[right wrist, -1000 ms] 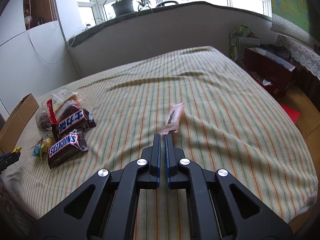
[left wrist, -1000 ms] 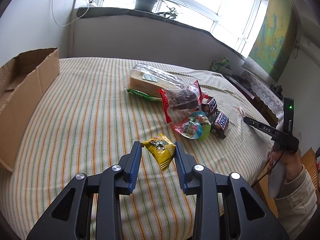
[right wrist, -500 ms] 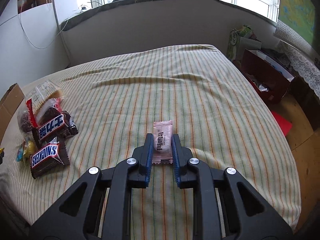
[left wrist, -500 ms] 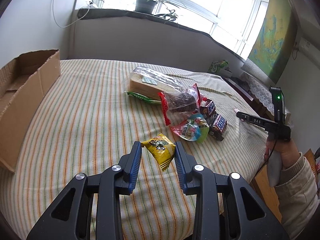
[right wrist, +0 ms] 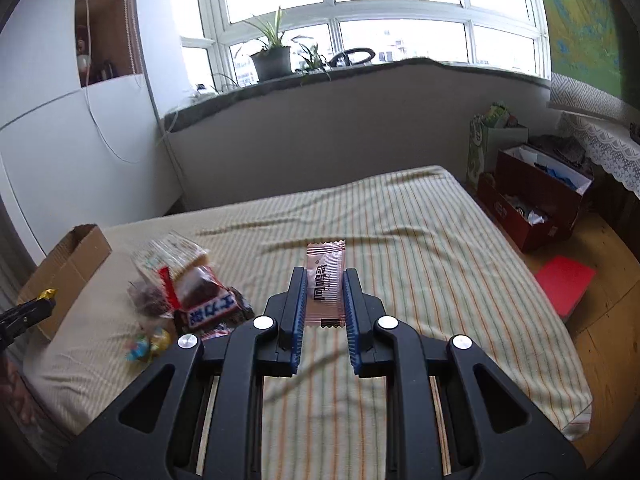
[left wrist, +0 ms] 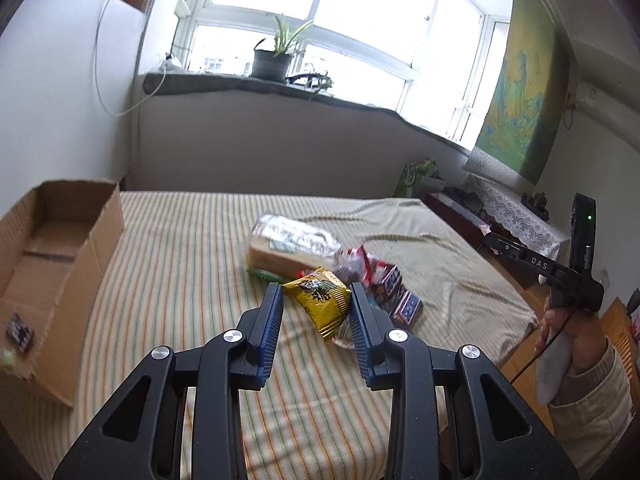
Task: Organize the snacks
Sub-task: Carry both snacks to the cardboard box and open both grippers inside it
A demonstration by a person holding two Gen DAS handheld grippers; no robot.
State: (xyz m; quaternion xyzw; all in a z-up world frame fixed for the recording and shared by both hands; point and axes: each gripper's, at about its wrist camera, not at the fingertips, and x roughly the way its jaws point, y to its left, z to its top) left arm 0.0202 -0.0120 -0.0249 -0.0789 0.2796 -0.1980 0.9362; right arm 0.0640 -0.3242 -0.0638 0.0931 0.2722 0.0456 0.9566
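Note:
My left gripper [left wrist: 316, 294] is shut on a yellow snack packet [left wrist: 320, 300] and holds it above the striped bed [left wrist: 180, 248]. My right gripper [right wrist: 324, 280] is shut on a pink snack sachet [right wrist: 325, 280], lifted off the bed [right wrist: 420, 240]. A pile of snacks lies mid-bed: a clear bag of bread [left wrist: 288, 246], chocolate bars [left wrist: 400, 300] and candies; it also shows in the right wrist view [right wrist: 188, 292]. An open cardboard box [left wrist: 52, 256] stands at the left edge of the bed, with a small dark packet [left wrist: 18, 330] inside.
The right gripper and the hand holding it show at the right of the left wrist view [left wrist: 560, 280]. A wall and window ledge with a potted plant [left wrist: 272, 64] lie behind the bed. A red box [right wrist: 536, 208] and bags stand on the floor to the right.
Both grippers have lifted with their snacks and tilted upward. The right gripper closed on the pink sachet and picked it up off the bed. The left view now shows more of the box.

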